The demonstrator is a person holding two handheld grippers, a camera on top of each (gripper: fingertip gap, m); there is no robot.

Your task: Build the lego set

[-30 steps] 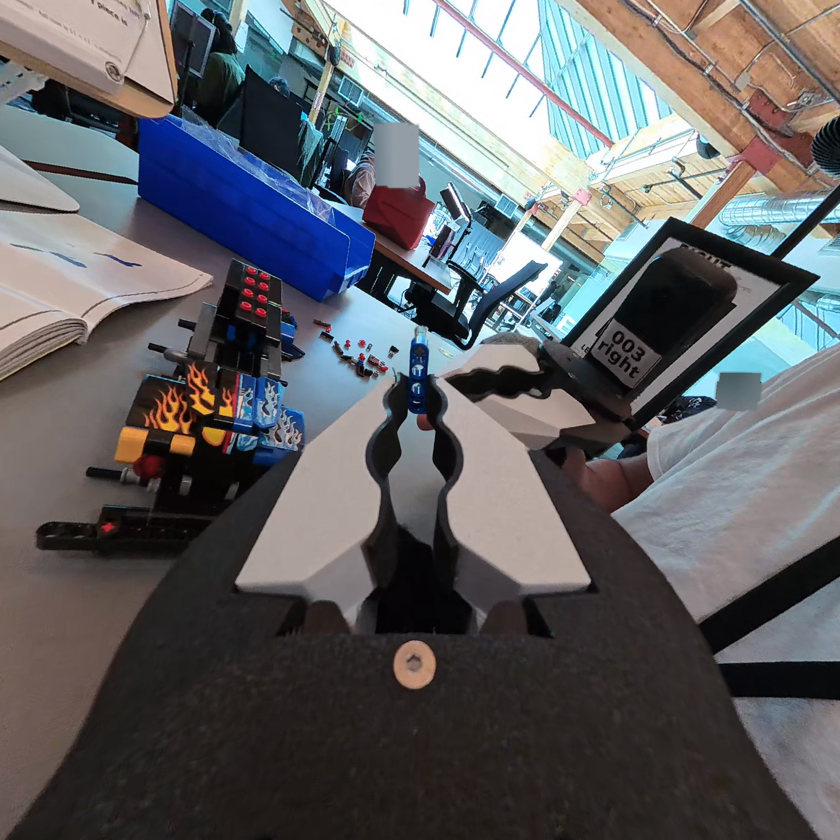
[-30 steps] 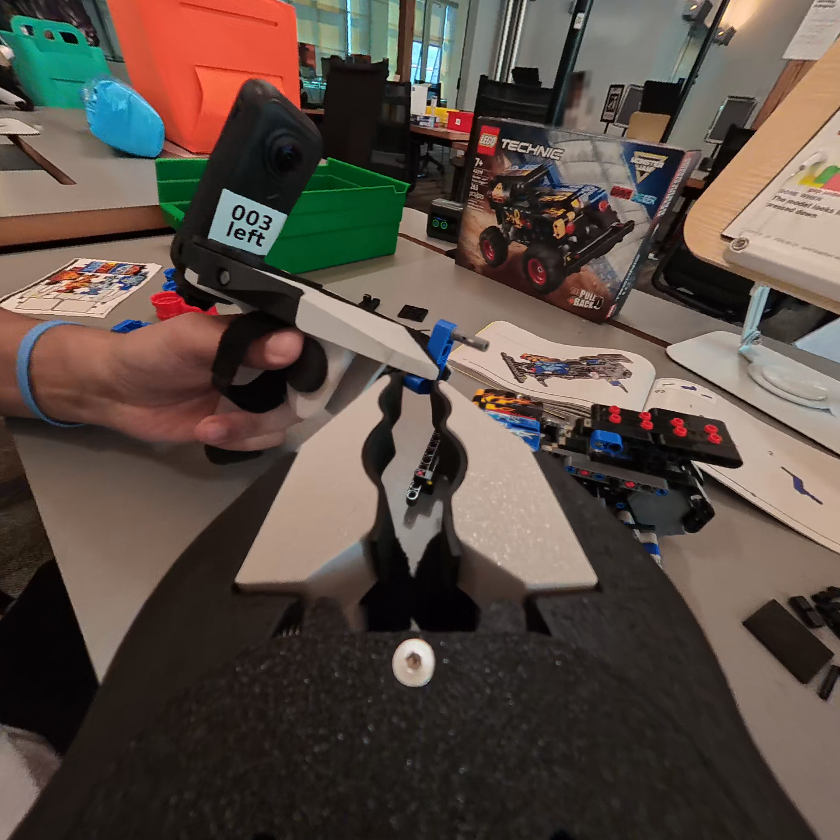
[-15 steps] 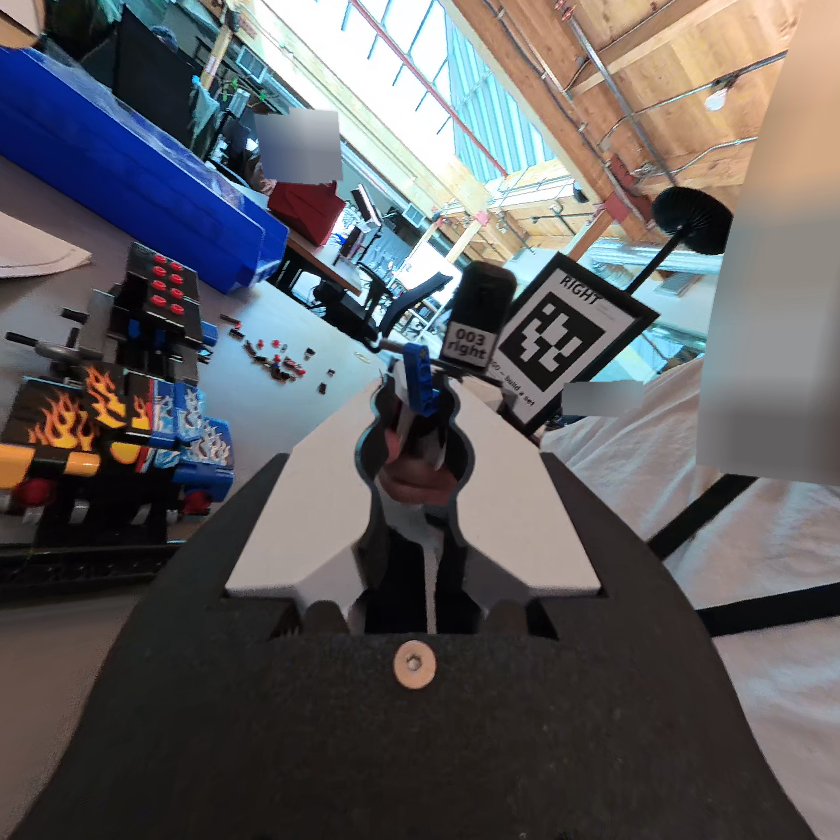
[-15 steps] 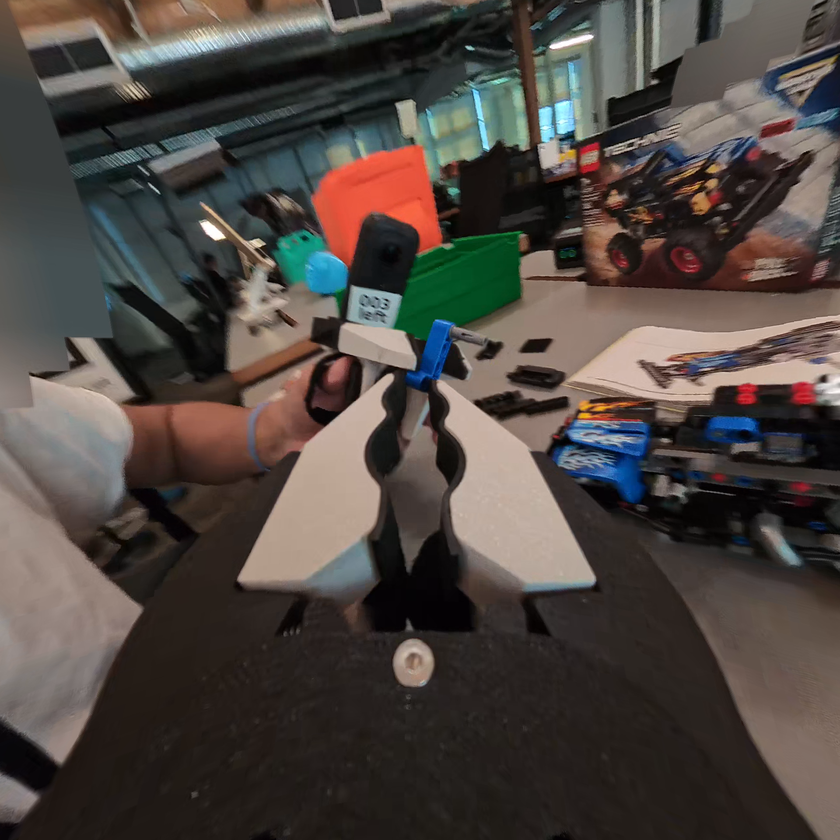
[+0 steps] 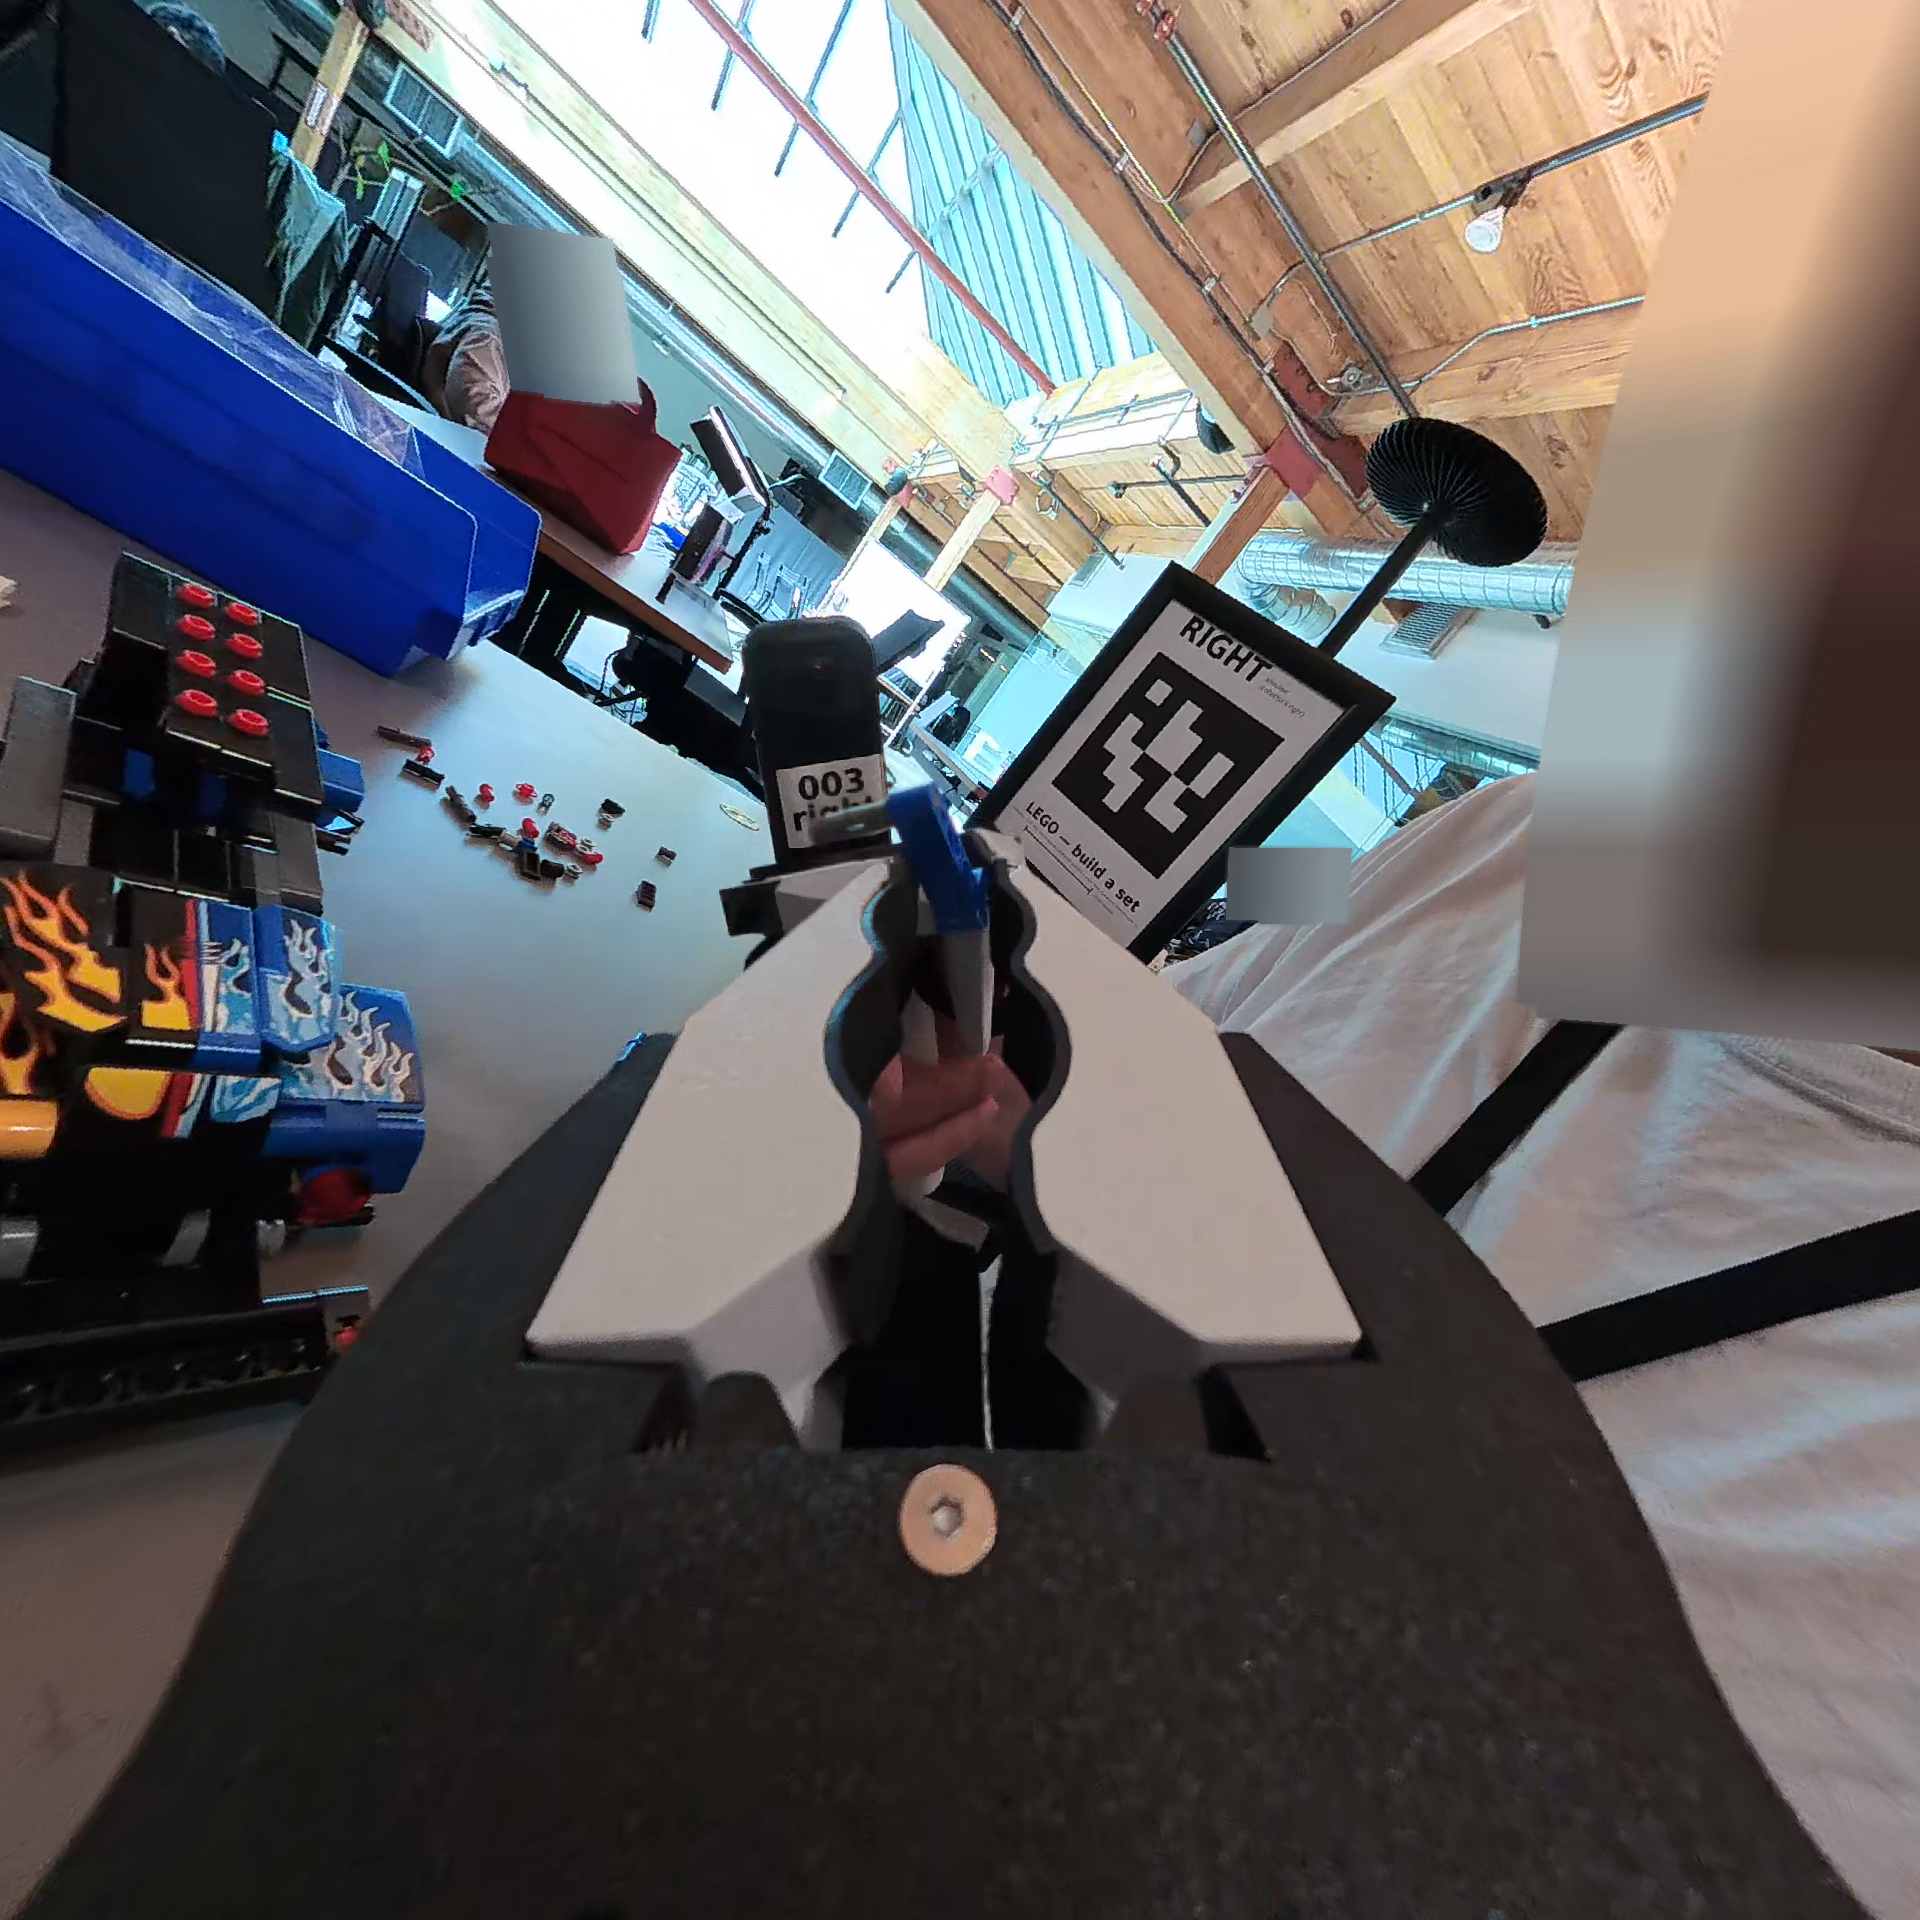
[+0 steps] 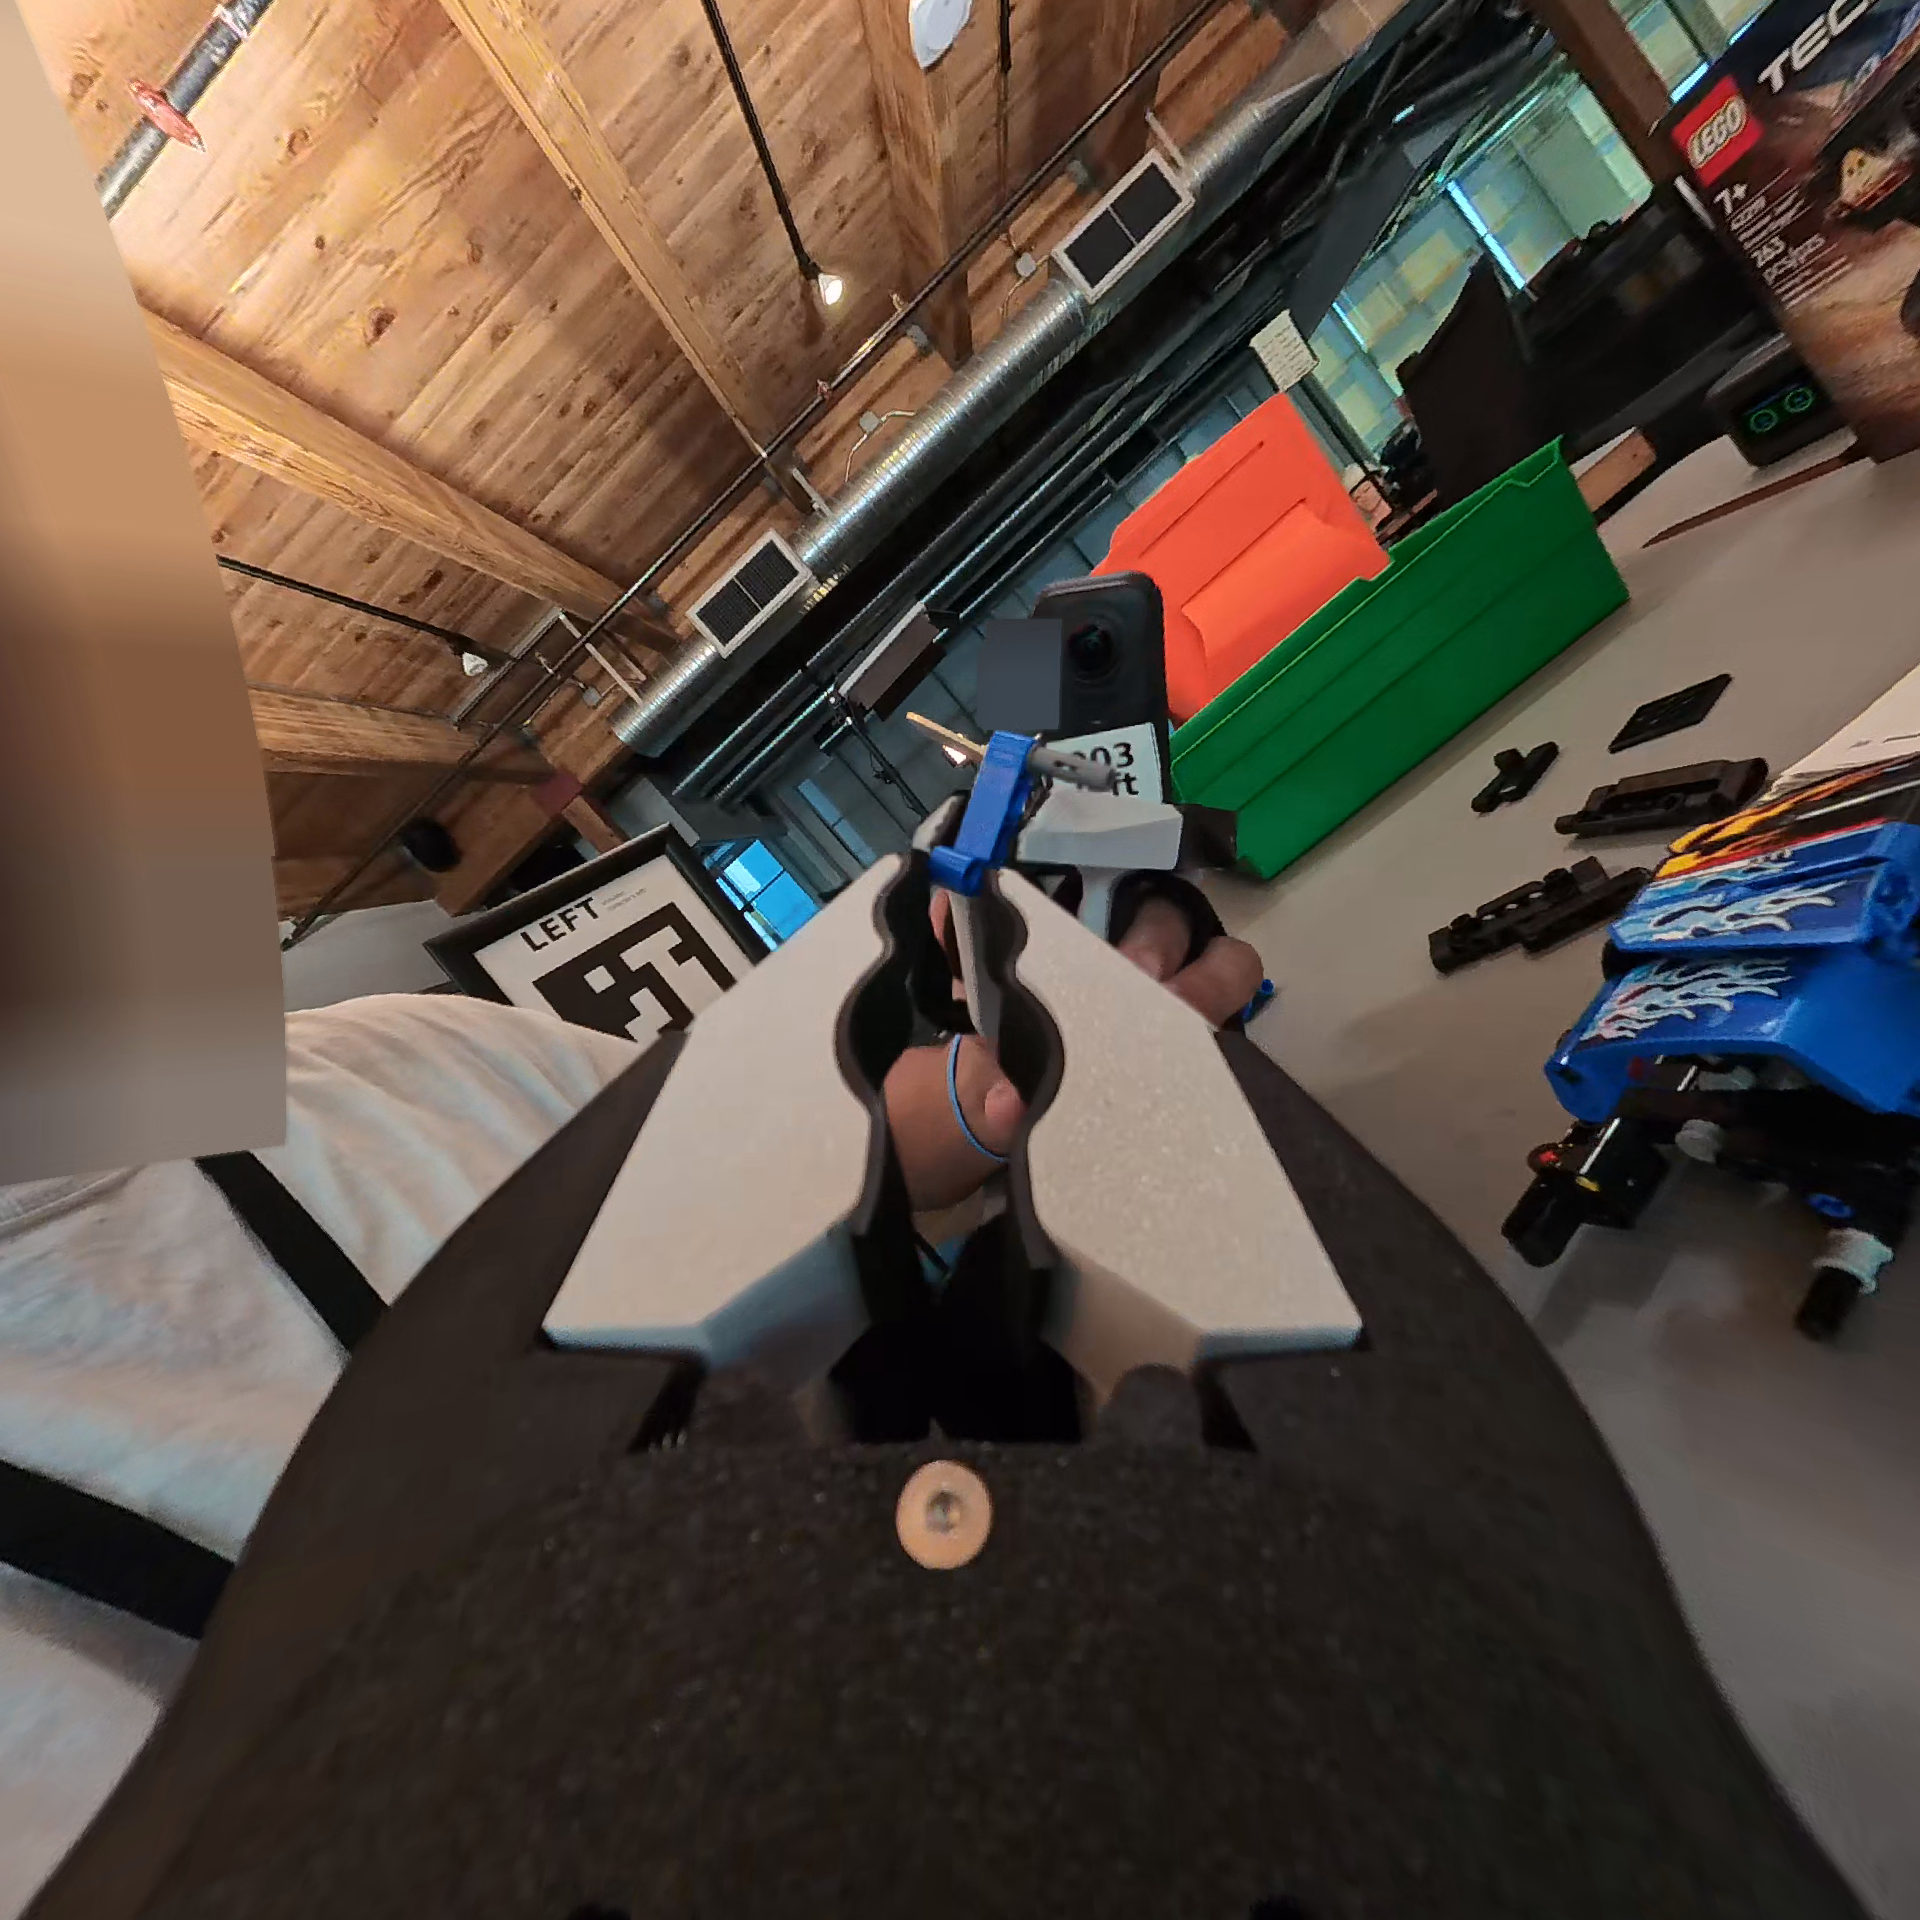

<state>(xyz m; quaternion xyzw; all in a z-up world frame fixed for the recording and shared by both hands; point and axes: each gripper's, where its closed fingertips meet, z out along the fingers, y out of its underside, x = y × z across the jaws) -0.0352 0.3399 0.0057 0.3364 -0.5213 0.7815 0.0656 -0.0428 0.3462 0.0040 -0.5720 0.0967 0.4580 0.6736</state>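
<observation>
Two grippers meet tip to tip, raised above the grey table (image 5: pixel 540 966) and tilted upward so that wooden ceiling beams fill much of both views. The left gripper (image 5: pixel 940 883) points toward the person's white shirt (image 5: pixel 1621 1195); its fingers are drawn close together and pinch a small blue lego piece (image 5: pixel 940 862) right at the tips. Through the gap lower down, the person's right hand (image 5: pixel 940 1117) shows, wrapped around the other tool's handle.

The right gripper (image 6: pixel 961 868) faces the opposite way, fingers likewise nearly together, with its tips against the same blue lego piece (image 6: pixel 987 805). A short grey pin (image 6: pixel 1070 767) sticks out sideways from the top of the piece. Whether the right gripper truly clamps the piece or only touches it, I cannot tell; the left one's fingers clearly pass on either side of it. Behind the gap the left hand (image 6: pixel 951 1122) shows, with a thin blue band at the wrist.

The half-built truck (image 5: pixel 197 987), black with flame stickers and blue panels, sits on the table to the left in the left wrist view and at the right edge (image 6: pixel 1756 997) of the other. Loose small parts (image 5: pixel 530 821) lie scattered beyond it, near a blue bin (image 5: pixel 208 457). A green bin (image 6: pixel 1403 675) and black parts (image 6: pixel 1652 800) lie in the right wrist view.
</observation>
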